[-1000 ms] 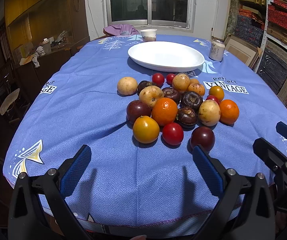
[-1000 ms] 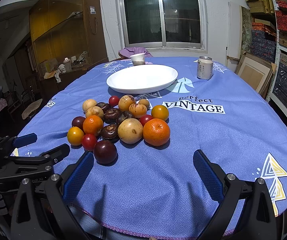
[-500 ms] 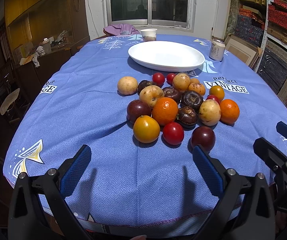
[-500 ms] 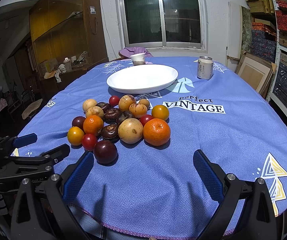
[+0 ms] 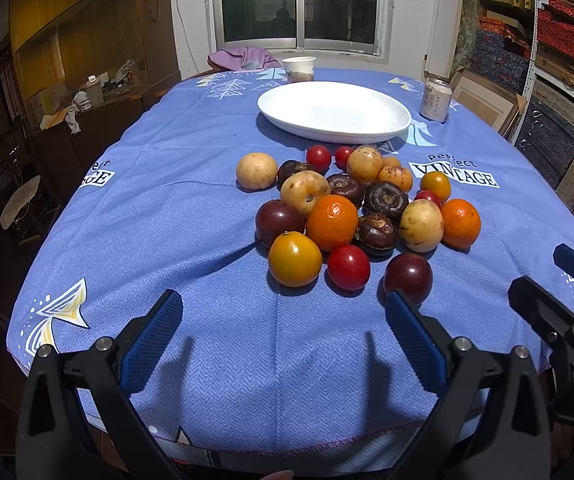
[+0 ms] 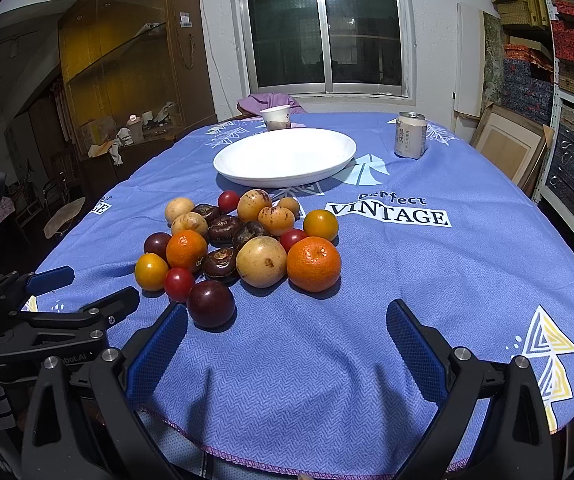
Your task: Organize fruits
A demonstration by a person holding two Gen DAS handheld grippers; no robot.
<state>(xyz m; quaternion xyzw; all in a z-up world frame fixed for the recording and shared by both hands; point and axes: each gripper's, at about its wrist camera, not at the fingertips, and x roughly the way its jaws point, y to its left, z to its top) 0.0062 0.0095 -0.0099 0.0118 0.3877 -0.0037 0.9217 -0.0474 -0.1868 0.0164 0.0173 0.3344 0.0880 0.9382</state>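
A pile of several fruits [image 5: 351, 208] lies on the blue tablecloth: oranges [image 5: 331, 223], red tomatoes [image 5: 349, 267], a yellow tomato [image 5: 295, 259], dark plums [image 5: 408, 278], tan pears and brown water chestnuts. Behind it sits an empty white plate [image 5: 334, 111]. My left gripper [image 5: 283, 334] is open above the near table edge, short of the pile. My right gripper [image 6: 287, 340] is open too, to the right of the left one, with a dark plum [image 6: 211, 304] just beyond its left finger. Both hold nothing.
A drink can [image 6: 410, 135] stands right of the plate and a paper cup [image 6: 275, 117] behind it. Purple cloth [image 5: 243, 58] lies at the far edge. A wooden cabinet is at left, stacked shelves at right. The tablecloth [image 6: 427, 272] right of the pile is bare.
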